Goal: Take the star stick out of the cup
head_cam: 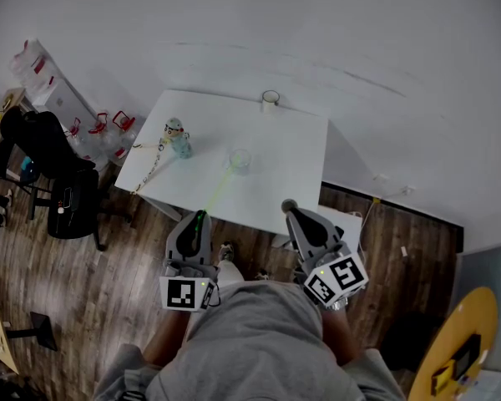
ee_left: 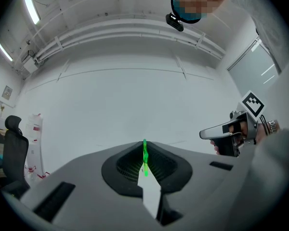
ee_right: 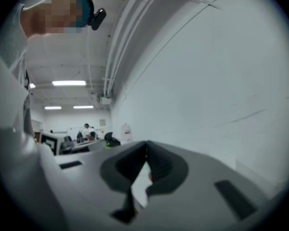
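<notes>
— Looking at the left gripper [ee_left: 144,150], what's in it?
— Its jaws are clamped on the green stick [ee_left: 144,161], which shows thin and bright right between the pads.
— And where does the stick run?
— From the head view, it reaches from that gripper out over the near edge of the white table [head_cam: 292,165] toward the clear cup [head_cam: 239,159] (its far end fades out near the rim, so I can't tell whether the tip is inside).
— The right gripper [ee_right: 146,150]?
— Jaws together at the tips, nothing between them. Both tools are held close to the person's body, short of the table.
— Anything else on the table?
— A second cup [head_cam: 270,99] at the far edge, and a small teal object [head_cam: 177,138] to the left.
</notes>
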Motion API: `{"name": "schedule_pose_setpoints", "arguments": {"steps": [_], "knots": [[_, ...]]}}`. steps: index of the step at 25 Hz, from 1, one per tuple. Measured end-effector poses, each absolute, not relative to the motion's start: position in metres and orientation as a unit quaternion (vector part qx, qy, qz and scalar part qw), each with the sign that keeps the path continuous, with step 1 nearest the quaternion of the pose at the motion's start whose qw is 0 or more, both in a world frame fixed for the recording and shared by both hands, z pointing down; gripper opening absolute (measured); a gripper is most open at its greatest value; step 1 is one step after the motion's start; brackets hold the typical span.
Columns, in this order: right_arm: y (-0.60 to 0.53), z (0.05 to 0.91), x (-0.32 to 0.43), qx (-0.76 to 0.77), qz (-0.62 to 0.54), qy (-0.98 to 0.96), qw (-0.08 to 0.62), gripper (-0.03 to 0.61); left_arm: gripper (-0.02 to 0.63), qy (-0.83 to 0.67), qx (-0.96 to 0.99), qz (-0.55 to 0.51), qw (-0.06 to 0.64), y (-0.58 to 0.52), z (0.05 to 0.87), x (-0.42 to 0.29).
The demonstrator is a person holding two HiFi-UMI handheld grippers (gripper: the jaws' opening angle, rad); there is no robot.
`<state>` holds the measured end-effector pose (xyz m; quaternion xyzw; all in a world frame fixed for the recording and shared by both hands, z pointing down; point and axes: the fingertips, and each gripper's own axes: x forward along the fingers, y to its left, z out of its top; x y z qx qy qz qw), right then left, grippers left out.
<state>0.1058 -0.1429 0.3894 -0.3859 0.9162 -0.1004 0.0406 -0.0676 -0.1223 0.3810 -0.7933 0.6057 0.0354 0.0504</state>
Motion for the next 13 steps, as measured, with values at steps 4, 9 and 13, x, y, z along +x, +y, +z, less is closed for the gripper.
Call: {"name": "schedule_pose_setpoints", "arguments": {"steps": [4,9,13], "knots": [[-0.1427,0.3928,0.1058,-0.387,-0.104,0.915,0.037,0.035,0.044,0.603,-0.795,0.033,0.053,-0.1225,0.3811,-0.0668],[-0.1427,0.3934,0.1056,-0.385,-0.104,0.916,0.035,0.035,0.044,0.602,-0.796,0.032,0.055,-0.1222,0.3789,-0.0656],[-0.1471,0.3939,0.1043,-0.383,-0.102,0.918,0.032,0.035,0.044,0.605,-0.794,0.030,0.051,-0.1265,0.3806,-0.0667]]}}
